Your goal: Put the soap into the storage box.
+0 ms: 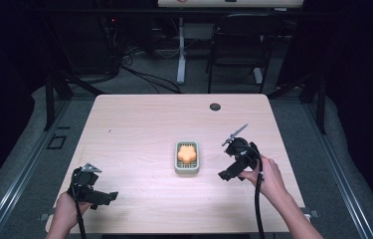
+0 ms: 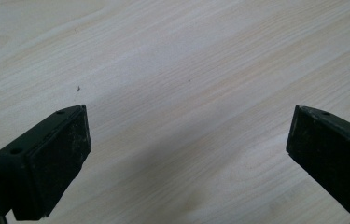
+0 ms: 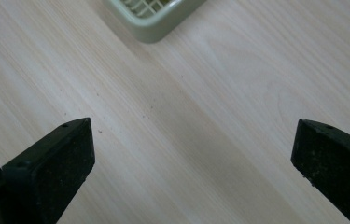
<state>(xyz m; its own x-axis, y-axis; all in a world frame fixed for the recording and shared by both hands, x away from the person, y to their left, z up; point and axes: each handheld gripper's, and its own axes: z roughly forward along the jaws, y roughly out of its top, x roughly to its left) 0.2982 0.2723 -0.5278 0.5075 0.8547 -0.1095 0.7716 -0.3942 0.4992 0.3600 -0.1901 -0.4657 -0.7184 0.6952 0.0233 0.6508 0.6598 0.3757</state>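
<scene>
We see a light wooden table [image 1: 139, 124] from above. Near its middle sits a small green tray [image 1: 187, 169] with a grid floor. An orange flower-shaped thing [image 1: 187, 153] lies in the tray, closer to the far end.

Our right tongs [image 1: 225, 175] are just to the right of the tray, near it but not touching. A hand [image 1: 266, 175] holds them from the near right side, and a black cable [image 1: 258, 209] hangs back along the arm. In the right gripper view, the two black jaws are spread wide with bare table between them. They hold nothing. A corner of the green tray [image 3: 156, 18] peeks in at the top of that view, out ahead of the jaws and a little toward the left one. We cannot see the orange thing from there.

Our left tongs [image 1: 105, 197] are well apart from the tray, down by the near left corner of the table. The left hand [image 1: 67, 211] holds them low at the table edge. They point toward the right. In the left gripper view, the jaws are spread wide too, with only pale wood between them. They hold nothing.

So the tray with the orange thing sits between our two tongs, much closer to the right ones.

Behind the table stands a dark chair [image 1: 238, 42] on the floor.
</scene>
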